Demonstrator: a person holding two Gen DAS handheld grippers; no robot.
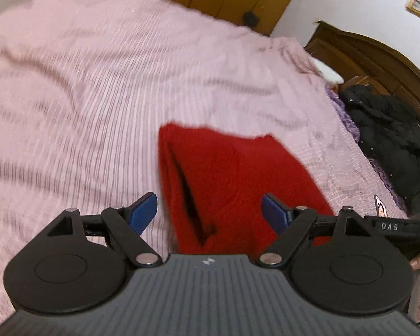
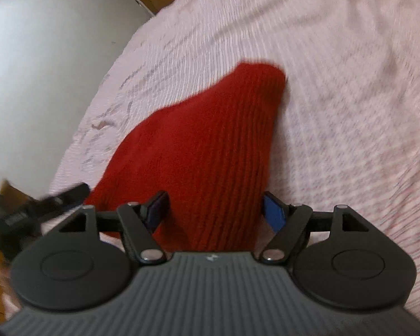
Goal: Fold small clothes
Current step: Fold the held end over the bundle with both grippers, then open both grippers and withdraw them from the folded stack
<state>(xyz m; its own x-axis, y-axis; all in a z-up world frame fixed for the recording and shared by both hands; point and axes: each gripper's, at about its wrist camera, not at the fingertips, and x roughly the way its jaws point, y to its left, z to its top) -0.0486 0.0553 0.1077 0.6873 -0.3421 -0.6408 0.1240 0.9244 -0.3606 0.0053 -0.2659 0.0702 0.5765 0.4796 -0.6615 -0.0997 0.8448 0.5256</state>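
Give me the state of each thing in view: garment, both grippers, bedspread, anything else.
Red knit garment: folded, lying on the bed, not gripped.
Left gripper: open, fingers either side of the garment's near edge.
Right gripper: open, nothing pinched.
Pink bedspread: spread, lightly wrinkled.
Black coat: heaped at the bed's edge.

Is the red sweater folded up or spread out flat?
Folded. The red sweater lies on the pink bedspread as a compact, layered bundle, with a dark gap between layers along one edge.

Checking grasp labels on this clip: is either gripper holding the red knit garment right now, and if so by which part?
Nothing is held. The left gripper and right gripper both stand open over the red garment, which lies on the pink bedspread.
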